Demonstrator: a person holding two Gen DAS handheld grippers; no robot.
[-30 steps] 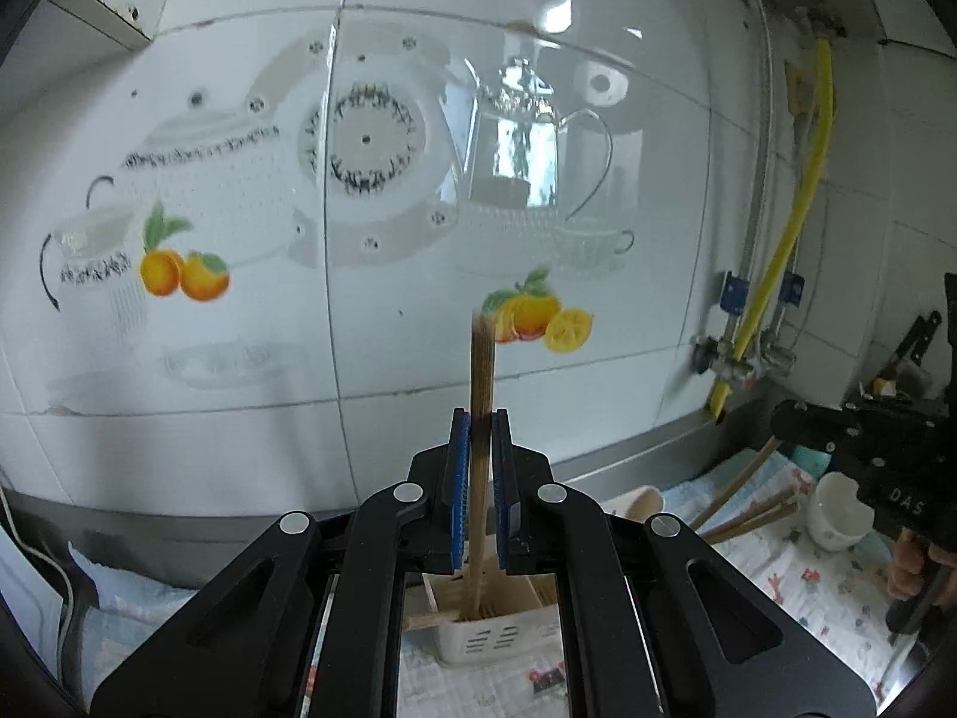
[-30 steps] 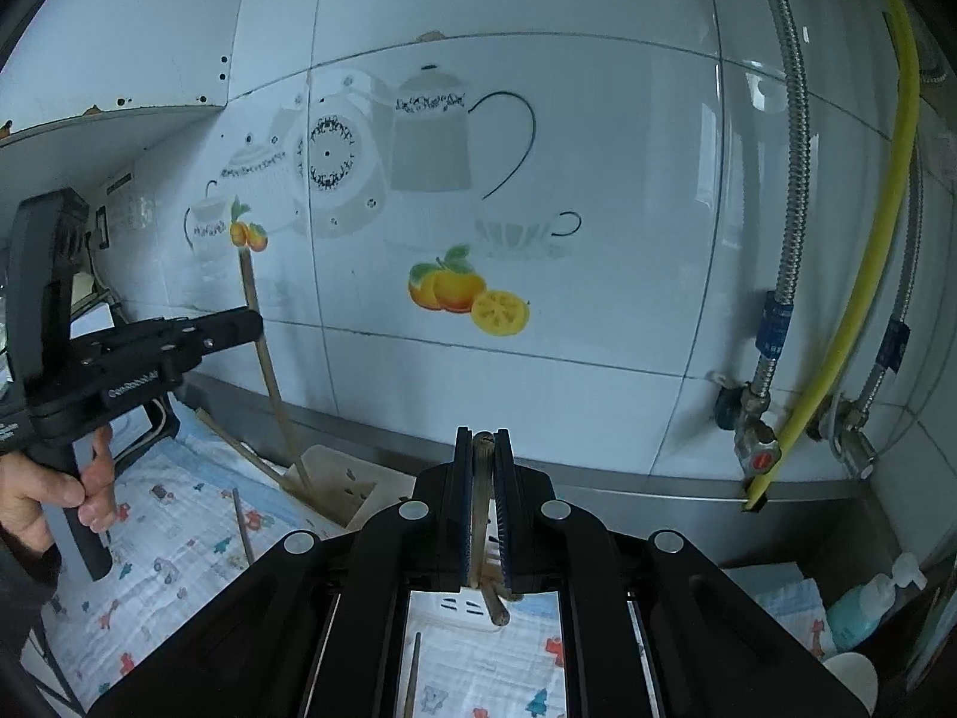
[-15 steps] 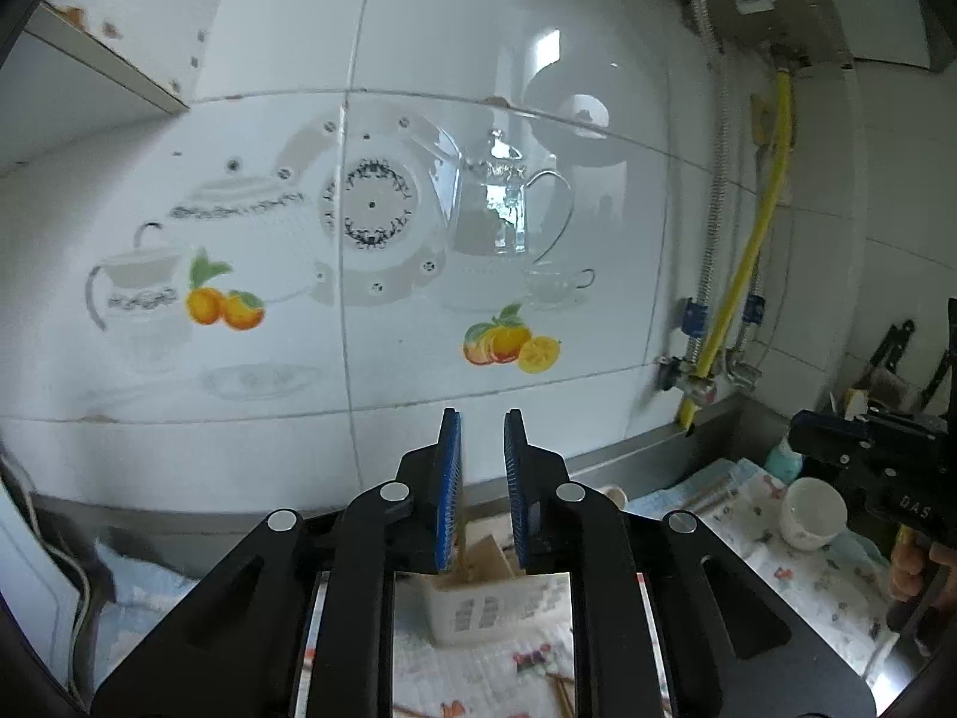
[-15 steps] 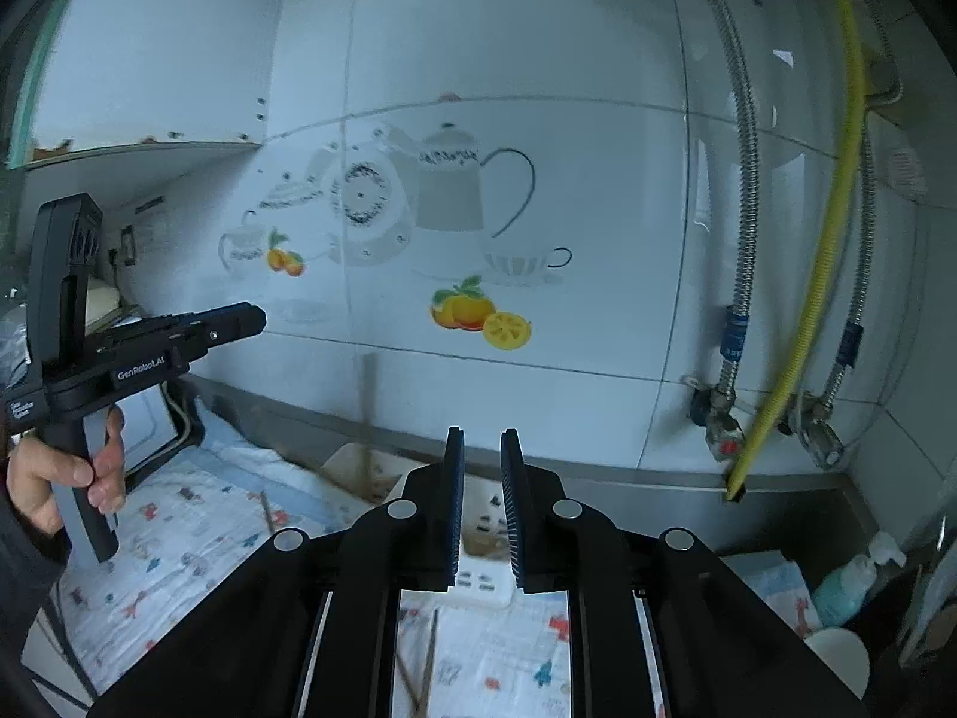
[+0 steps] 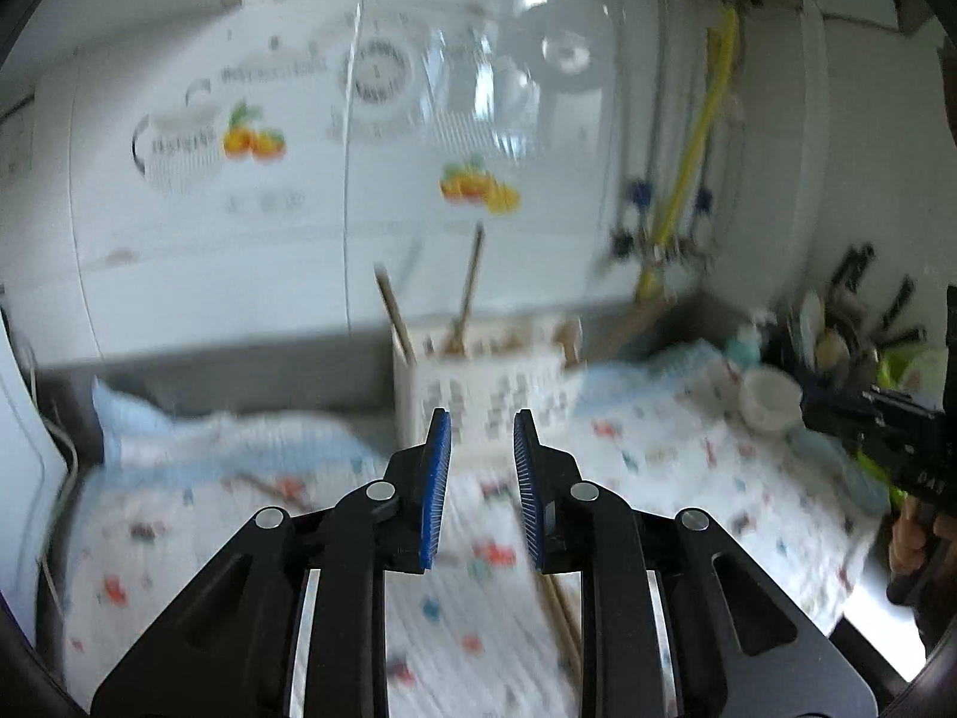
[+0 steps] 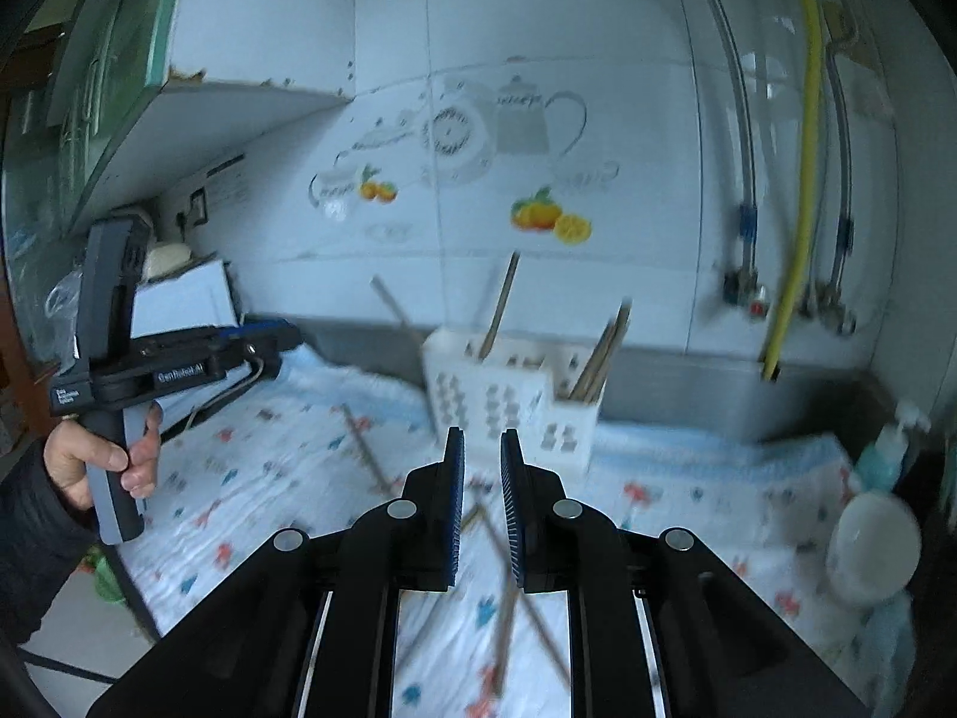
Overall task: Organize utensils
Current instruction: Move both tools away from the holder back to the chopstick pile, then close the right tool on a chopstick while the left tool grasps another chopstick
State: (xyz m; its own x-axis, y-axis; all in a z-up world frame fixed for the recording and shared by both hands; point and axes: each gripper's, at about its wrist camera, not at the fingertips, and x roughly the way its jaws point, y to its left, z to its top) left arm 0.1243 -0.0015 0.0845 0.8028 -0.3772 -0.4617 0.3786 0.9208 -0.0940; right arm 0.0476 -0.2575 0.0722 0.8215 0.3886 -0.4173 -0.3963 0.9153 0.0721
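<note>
A white perforated utensil holder (image 5: 484,383) (image 6: 508,395) stands against the tiled wall. Wooden chopsticks (image 5: 469,287) (image 6: 601,359) lean upright in its compartments. More chopsticks (image 5: 562,616) (image 6: 526,604) lie loose on the patterned cloth (image 5: 658,466). My left gripper (image 5: 478,419) hovers over the cloth in front of the holder; its jaws are opening and nothing is between them. My right gripper (image 6: 481,437) also faces the holder, open by a narrow gap and empty. In the right wrist view a hand holds the left gripper (image 6: 281,335) at the left.
A white bowl (image 6: 873,544) (image 5: 768,398) and a soap bottle (image 6: 885,455) sit at the right of the cloth. A yellow hose (image 6: 801,179) and metal pipes run down the wall. A dish rack (image 5: 855,323) fills the right corner, a white appliance (image 6: 179,299) the left.
Both grippers let go of the chopsticks they held, opened, and drew back and down from the wall. Those chopsticks now stand in the holder.
</note>
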